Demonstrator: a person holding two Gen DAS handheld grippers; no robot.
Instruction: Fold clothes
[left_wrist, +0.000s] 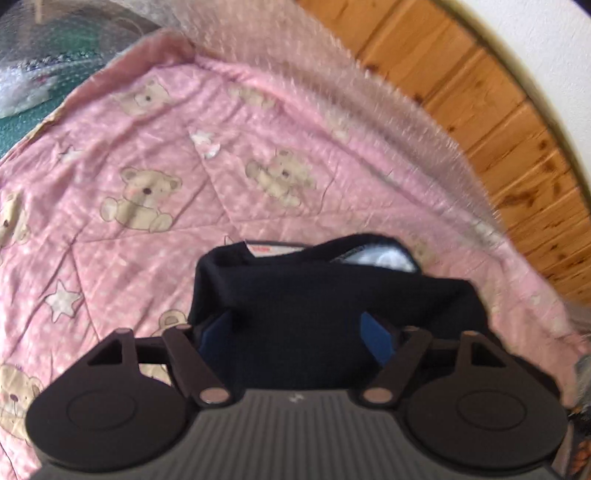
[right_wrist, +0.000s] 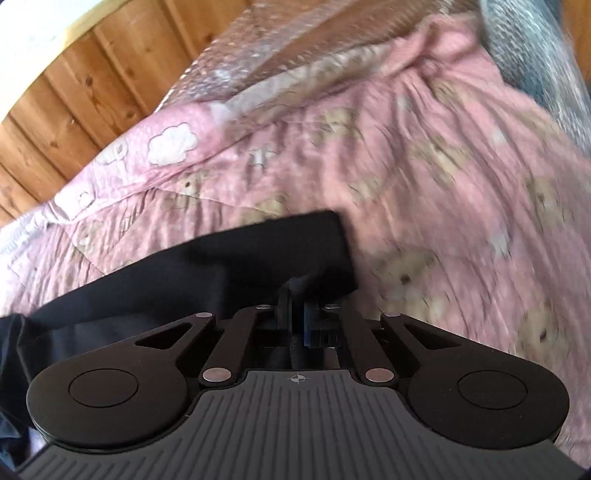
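Black garment (left_wrist: 317, 295) drapes between left gripper's (left_wrist: 295, 332) wide-spread fingers, over pink quilt (left_wrist: 147, 155); right gripper (right_wrist: 298, 317) pinched closed on its edge.

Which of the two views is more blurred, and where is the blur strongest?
The right wrist view is more blurred: the pink quilt smears into streaks at the right, while the right gripper stays sharp. The left wrist view is milder: the bears on the quilt stay readable and the bubble wrap at the top streaks.

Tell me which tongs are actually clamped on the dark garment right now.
The right tongs: their jaws are shut on a pinch of the dark garment. The left tongs stand wide open, fabric lying loosely between them.
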